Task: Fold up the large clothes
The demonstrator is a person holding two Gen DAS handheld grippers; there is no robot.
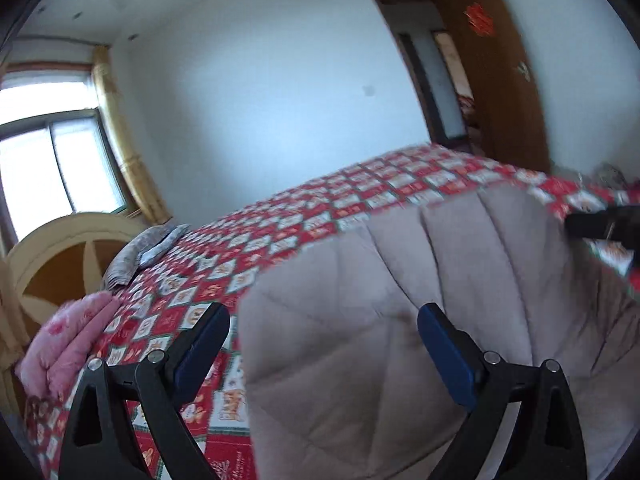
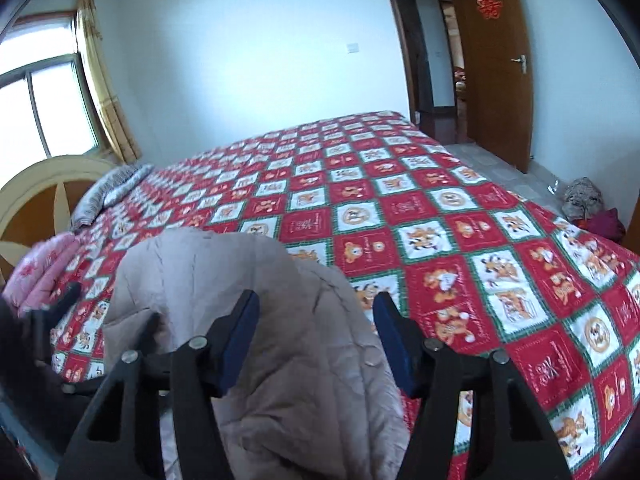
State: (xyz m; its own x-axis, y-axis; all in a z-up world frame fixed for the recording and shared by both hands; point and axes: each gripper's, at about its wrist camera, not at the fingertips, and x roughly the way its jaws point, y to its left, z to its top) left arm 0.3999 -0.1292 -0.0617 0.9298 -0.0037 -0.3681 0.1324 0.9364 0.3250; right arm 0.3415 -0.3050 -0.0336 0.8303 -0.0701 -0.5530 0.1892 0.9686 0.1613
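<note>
A beige quilted coat (image 1: 460,248) lies folded over on the bed's red checked cover (image 1: 280,224). My left gripper (image 1: 324,332) hovers over the coat's near left corner, its blue pads (image 1: 204,344) wide apart and touching nothing. In the right wrist view the coat (image 2: 192,272) lies bunched up below my right gripper (image 2: 316,320). Its pads (image 2: 240,332) stand apart, with the cloth showing through the gap and no visible grip. The right gripper (image 1: 596,226) shows as a dark shape past the coat's right edge. The left gripper (image 2: 56,308) shows dimly at far left.
A pink folded quilt (image 2: 44,268) and a grey pillow (image 2: 108,192) lie by the cream headboard (image 2: 36,184) at the left. The bed cover (image 2: 440,216) stretches bare beyond the coat. A clothes heap (image 2: 588,204) sits on the floor near the open wooden door (image 2: 496,60).
</note>
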